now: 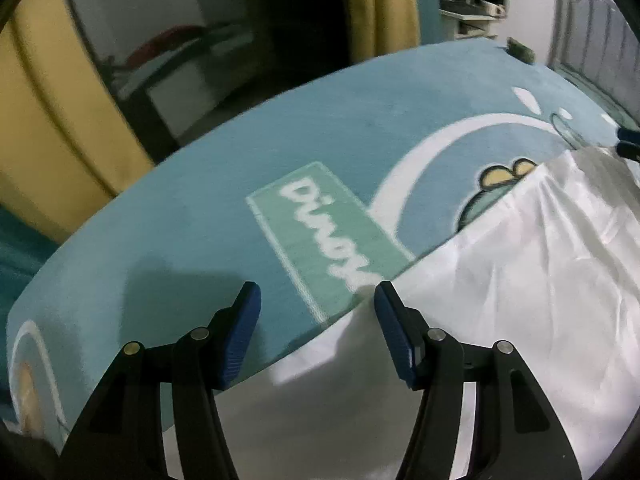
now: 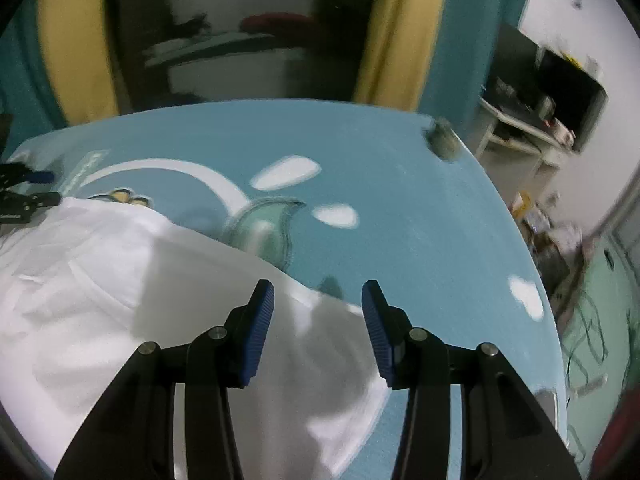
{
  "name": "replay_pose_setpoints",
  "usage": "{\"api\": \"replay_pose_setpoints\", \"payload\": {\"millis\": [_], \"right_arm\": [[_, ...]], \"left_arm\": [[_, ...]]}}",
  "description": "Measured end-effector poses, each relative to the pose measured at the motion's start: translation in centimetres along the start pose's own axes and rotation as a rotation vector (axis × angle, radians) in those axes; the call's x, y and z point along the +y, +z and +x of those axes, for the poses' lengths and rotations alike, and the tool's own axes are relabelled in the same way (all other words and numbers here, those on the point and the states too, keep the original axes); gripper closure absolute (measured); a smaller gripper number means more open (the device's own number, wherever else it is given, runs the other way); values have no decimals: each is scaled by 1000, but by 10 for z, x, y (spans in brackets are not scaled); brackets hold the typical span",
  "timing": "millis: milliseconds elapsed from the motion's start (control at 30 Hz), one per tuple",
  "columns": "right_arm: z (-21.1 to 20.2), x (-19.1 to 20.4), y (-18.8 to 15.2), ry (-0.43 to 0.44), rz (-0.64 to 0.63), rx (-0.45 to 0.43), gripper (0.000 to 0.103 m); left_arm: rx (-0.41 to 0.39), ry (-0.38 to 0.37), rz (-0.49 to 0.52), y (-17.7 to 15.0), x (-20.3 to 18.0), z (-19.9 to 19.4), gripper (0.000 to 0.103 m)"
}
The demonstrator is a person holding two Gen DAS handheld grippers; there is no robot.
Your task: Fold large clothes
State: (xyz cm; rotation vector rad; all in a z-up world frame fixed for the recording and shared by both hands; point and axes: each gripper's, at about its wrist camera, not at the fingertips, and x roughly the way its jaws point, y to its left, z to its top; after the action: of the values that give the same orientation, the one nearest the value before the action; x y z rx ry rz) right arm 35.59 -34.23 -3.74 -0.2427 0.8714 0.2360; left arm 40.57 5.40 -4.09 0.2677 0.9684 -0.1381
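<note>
Lying flat for folding, white garment (image 1: 520,280) covers dinosaur blanket (image 1: 200,184); both grippers (image 1: 316,300) (image 2: 318,300) spread empty, garment's edge toward five o'clock.

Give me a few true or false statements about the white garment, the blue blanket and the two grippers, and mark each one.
1. The white garment lies on a blue blanket with a cartoon print. True.
2. The left gripper is clamped on the garment. False: its jaws are open with nothing between them.
3. The right gripper hangs open over the garment. True.
4. The garment is black. False: it is white.
5. Yellow curtains hang beyond the blanket. True.
</note>
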Motion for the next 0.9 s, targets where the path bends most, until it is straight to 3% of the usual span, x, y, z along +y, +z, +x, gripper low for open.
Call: {"api": "replay_pose_setpoints", "payload": {"millis": [133, 200, 233, 400, 500, 633, 733, 833, 900], "right_arm": [[15, -14, -16, 53, 41, 42, 57], [18, -13, -19, 18, 18, 10, 53], [19, -13, -18, -24, 14, 13, 42], [14, -22, -18, -113, 52, 18, 41], [-3, -17, -19, -110, 62, -21, 41], [-33, 9, -22, -2, 94, -99, 41], [-52, 58, -24, 164, 47, -143, 41], [-67, 105, -28, 287, -28, -168, 41], [-73, 137, -33, 354, -88, -166, 41]], "left_arm": [[-11, 11, -44, -15, 7, -18, 40], [-18, 14, -65, -23, 9, -30, 40], [-17, 18, -78, -29, 12, -37, 40], [28, 118, -118, -60, 29, -47, 40], [18, 117, -189, -74, 37, -63, 40], [-115, 64, -249, -74, 26, -105, 40], [-204, -24, -228, -70, -7, -131, 40], [-229, -147, -174, -71, -46, -143, 40], [-203, -202, -116, -78, -72, -140, 40]]}}
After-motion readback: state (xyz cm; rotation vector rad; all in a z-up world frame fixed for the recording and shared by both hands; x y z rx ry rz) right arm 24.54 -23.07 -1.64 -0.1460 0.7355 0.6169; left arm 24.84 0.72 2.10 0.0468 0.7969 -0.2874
